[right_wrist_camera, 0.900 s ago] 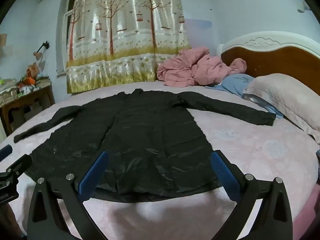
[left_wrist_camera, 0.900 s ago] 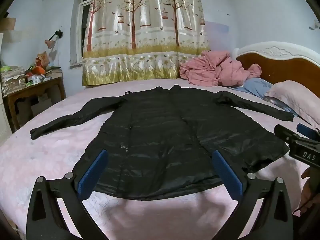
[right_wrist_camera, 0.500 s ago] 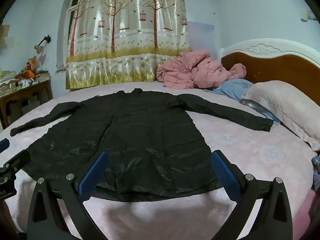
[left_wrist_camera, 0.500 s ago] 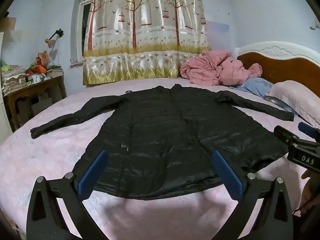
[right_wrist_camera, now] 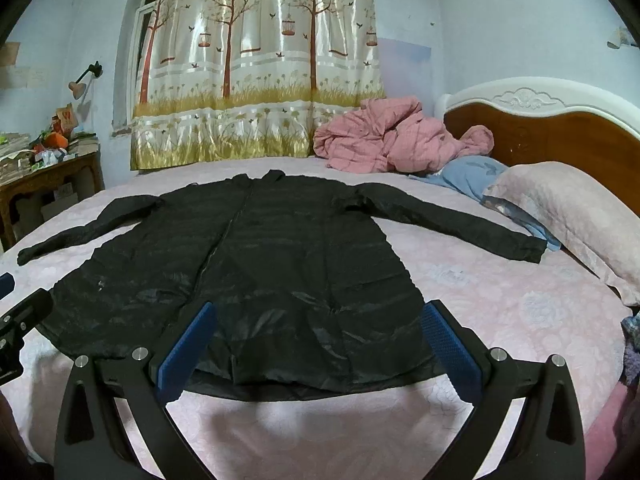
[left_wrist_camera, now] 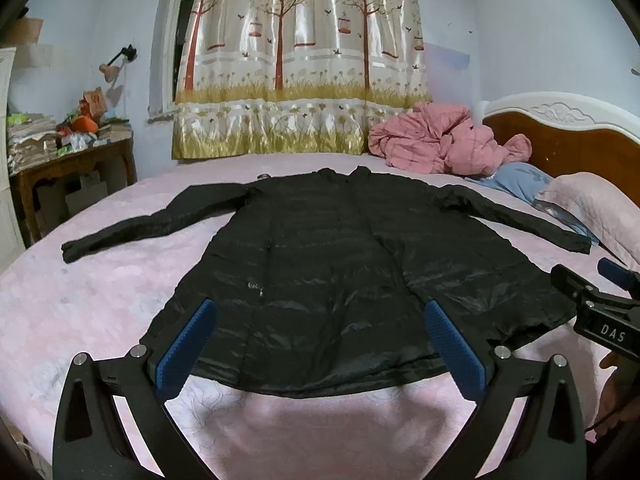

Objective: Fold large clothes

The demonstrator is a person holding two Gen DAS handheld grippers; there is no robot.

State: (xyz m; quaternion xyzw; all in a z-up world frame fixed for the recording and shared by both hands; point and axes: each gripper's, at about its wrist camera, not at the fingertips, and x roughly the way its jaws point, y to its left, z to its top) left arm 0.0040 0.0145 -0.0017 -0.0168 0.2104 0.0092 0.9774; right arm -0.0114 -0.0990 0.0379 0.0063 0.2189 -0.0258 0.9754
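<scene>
A long black coat (left_wrist_camera: 332,276) lies spread flat on the bed (left_wrist_camera: 80,312), front side up, collar toward the curtained window and hem toward the near edge of the mattress. Both sleeves stretch straight out to the sides: one cuff reaches toward the wooden counter (left_wrist_camera: 72,168) piled with clutter, the other ends just beside the pink pillow (right_wrist_camera: 568,216) by the headboard (right_wrist_camera: 560,132). The pink bedspread shows all around the coat.

The left gripper (left_wrist_camera: 320,340) hangs above the hem, tilted downward, its blue-padded fingers (left_wrist_camera: 188,344) spread wide with nothing between them; they are not touching the fabric. The right gripper (right_wrist_camera: 316,336) hovers the same way over the hem a little further toward the headboard side, its fingers (right_wrist_camera: 448,340) released and empty too. Each tool shows at the edge of the other's view, so the two sit side by side along the near edge of the bed.

At the far corner a crumpled pink quilt (left_wrist_camera: 440,140) is heaped against the headboard, with a blue cloth (right_wrist_camera: 468,176) lying between it and the pillow. A curtain (left_wrist_camera: 296,60) printed with trees and birdcages covers the window behind
</scene>
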